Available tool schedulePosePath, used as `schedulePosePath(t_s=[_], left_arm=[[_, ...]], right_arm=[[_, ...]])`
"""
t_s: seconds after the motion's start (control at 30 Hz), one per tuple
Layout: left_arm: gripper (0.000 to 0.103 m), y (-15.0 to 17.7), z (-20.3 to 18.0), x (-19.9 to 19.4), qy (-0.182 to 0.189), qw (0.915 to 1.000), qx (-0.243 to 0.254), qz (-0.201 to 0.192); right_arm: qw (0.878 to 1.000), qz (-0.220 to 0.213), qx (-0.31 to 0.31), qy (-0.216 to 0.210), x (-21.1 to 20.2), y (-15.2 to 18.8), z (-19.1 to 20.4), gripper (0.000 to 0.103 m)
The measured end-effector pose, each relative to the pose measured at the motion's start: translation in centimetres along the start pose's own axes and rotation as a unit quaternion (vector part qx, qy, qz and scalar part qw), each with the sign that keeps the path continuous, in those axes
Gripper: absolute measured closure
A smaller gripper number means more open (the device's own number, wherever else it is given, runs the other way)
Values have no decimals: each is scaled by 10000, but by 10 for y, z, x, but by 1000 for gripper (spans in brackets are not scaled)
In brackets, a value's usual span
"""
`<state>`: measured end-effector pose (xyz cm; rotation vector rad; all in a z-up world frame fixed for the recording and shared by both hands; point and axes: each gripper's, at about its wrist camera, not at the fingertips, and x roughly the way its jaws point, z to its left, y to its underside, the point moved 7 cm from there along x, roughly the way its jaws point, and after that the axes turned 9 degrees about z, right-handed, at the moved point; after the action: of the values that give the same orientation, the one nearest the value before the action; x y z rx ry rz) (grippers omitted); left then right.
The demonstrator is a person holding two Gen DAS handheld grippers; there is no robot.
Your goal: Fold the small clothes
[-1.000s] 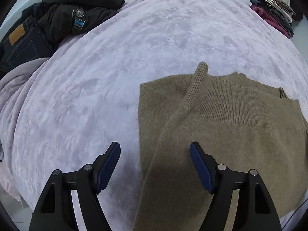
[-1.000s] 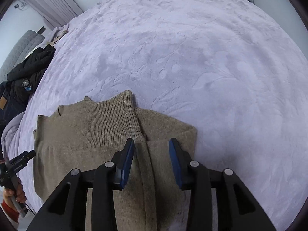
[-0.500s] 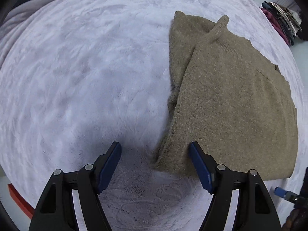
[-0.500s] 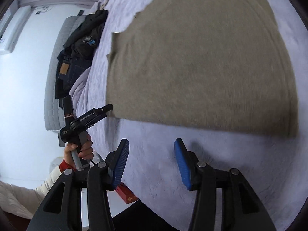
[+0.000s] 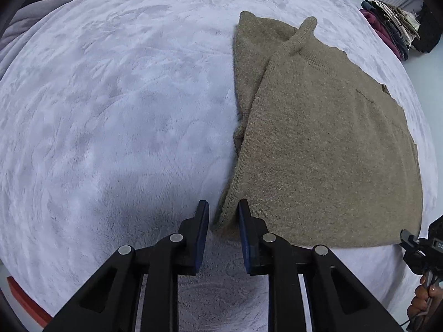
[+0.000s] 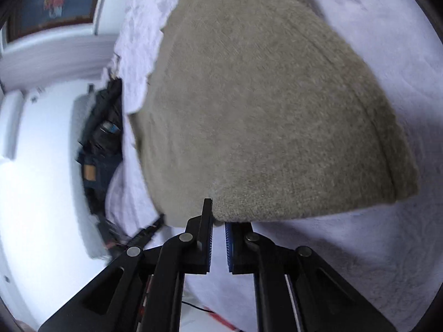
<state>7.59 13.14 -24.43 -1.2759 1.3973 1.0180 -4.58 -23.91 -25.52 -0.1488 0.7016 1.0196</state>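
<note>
A tan knit sweater [image 5: 318, 127] lies on the pale lilac bedspread [image 5: 110, 110], its sides folded in and its neck pointing away. My left gripper [image 5: 221, 215] is shut on the sweater's near left hem corner. In the right wrist view the sweater [image 6: 263, 96] fills the frame, and my right gripper [image 6: 218, 215] is shut on the near hem edge, at its other corner. The right gripper also shows at the right edge of the left wrist view [image 5: 412, 240].
A stack of folded clothes [image 5: 390, 25] sits at the far right of the bed. Dark jackets and jeans [image 6: 102, 144] are piled at the bed's left side. The bed's near edge is just under both grippers.
Both grippers have closed, from open to shut on the sweater's near hem corners. A second ago they were over the neck end; they have since moved back to the hem.
</note>
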Motion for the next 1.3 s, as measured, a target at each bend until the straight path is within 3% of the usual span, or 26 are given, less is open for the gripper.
schedulePosePath(t_s=[0.07, 0.13, 0.23, 0.27, 0.3, 0.37, 0.8, 0.83, 0.9, 0.93, 0.97, 1.3], left_arm=[[80, 0, 1, -2, -51, 10000, -6, -25], [80, 2, -1, -7, -186, 9998, -25, -52], [79, 8, -4, -15, -540, 9985, 46, -79], [75, 10, -6, -17, -672, 9977, 73, -80], [48, 12, -7, -18, -806, 9967, 79, -81], [15, 16, -10, -23, -994, 9949, 21, -193], [14, 49, -42, -16, -1278, 9917, 83, 130], [14, 49, -45, -15, -1250, 9920, 91, 159], [14, 49, -50, -11, -1174, 9928, 93, 220], [14, 50, -54, -8, -1142, 9931, 116, 249], [14, 51, -57, -6, -1114, 9933, 149, 268], [14, 61, -80, -12, -865, 9953, 420, 97]], right_arm=[[9997, 22, 98, 206, 4, 1, -13, 95], [9997, 18, 223, 100, 2, 2, -20, 95], [9998, 82, 10, 161, -2, 6, -13, 94], [9997, 120, -83, 220, -3, 8, -11, 94], [9992, 154, -168, 313, -5, 10, -9, 94], [9982, 190, -342, 455, -6, 14, -4, 93], [9881, 447, -1129, 940, -5, 26, 18, 93], [9869, 474, -1188, 984, -4, 27, 20, 88], [9841, 512, -1321, 1071, 0, 28, 24, 55], [9827, 507, -1386, 1122, 1, 29, 25, 28], [9809, 474, -1470, 1187, 0, 30, 25, 21], [9601, 473, -2119, 1760, 10, 33, 48, 21]])
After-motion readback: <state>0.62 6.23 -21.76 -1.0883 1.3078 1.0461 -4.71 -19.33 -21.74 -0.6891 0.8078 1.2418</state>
